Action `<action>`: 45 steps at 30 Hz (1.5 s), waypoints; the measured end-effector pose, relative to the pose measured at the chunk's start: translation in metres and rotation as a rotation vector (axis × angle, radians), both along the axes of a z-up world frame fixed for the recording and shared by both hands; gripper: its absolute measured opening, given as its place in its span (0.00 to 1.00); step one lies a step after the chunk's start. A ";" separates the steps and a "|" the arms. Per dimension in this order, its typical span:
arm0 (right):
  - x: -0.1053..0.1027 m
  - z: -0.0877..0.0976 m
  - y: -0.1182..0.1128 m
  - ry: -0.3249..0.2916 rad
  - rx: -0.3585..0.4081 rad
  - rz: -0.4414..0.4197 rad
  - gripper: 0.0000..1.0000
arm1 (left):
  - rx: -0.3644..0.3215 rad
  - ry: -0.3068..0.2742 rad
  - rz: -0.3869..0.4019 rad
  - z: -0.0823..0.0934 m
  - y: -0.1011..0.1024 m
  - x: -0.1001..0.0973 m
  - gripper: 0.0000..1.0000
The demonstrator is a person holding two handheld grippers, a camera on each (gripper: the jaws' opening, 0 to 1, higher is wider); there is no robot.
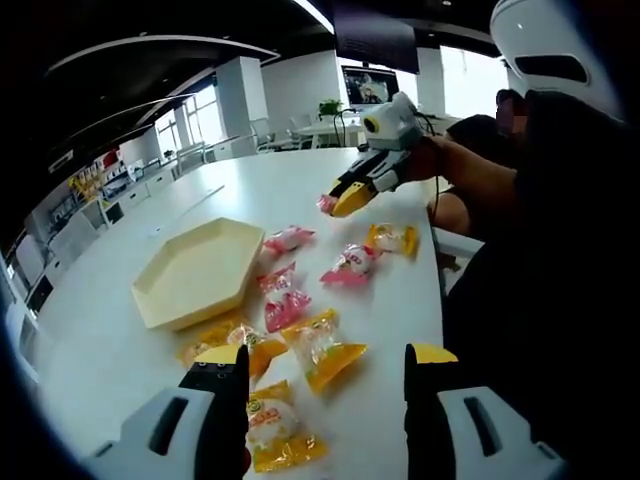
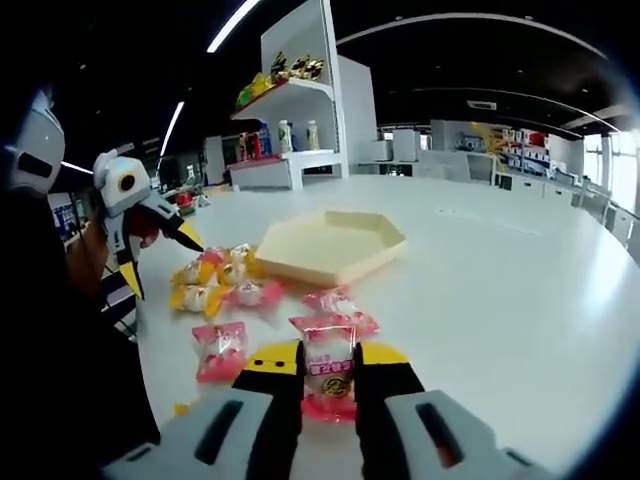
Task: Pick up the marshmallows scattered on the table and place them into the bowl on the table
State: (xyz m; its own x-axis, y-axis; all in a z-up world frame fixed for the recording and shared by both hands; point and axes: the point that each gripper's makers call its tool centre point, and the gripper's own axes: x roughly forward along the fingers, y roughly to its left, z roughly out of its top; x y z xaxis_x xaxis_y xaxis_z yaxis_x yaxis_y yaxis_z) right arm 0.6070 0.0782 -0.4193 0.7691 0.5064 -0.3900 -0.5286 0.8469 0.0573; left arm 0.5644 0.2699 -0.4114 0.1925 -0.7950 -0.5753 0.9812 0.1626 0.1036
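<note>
- left gripper (image 1: 325, 385) low over table (image 1: 300, 190), jaws spread apart, nothing between them; seen from right gripper view (image 2: 160, 262) it's raised above the near table edge
- yellow-wrapped marshmallows right in front of the left gripper: one by its left jaw (image 1: 272, 428), one between the jaw tips (image 1: 325, 348), another just left (image 1: 232, 342)
- right gripper (image 2: 328, 372) clamped on a pink-wrapped marshmallow (image 2: 329, 368), lifted off the table; in left gripper view it's up in the air (image 1: 345, 200) with pink wrapper at the tips
- pink packets further out on table (image 1: 283, 300), (image 1: 350, 265), (image 1: 288, 238); yellow one (image 1: 393, 238) near the far edge
- right gripper view: pink packet (image 2: 220, 350) on table left of jaws, another (image 2: 340, 300) just beyond, mixed pile (image 2: 215, 280) near the bowl
- bowl (image 1: 195, 272), pale yellow, hexagonal, nothing inside, sits left of the packets, apart from them; (image 2: 330, 245) in right gripper view
- person's arm (image 1: 480, 180) holds the right gripper
</note>
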 end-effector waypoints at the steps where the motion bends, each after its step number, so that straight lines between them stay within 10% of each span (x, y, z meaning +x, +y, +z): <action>1: 0.001 0.001 0.001 -0.009 -0.003 0.002 0.20 | 0.000 -0.001 0.001 0.000 0.000 0.000 0.63; 45: 0.038 0.041 0.020 -0.155 0.164 -0.017 0.20 | 0.003 -0.009 -0.004 0.004 -0.003 0.002 0.62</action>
State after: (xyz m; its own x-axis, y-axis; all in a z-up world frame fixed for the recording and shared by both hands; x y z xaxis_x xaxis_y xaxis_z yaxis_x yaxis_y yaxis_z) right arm 0.6452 0.0980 -0.3779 0.8224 0.5396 -0.1801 -0.5273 0.8419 0.1143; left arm 0.5662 0.2673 -0.4075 0.1948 -0.7937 -0.5763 0.9808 0.1588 0.1128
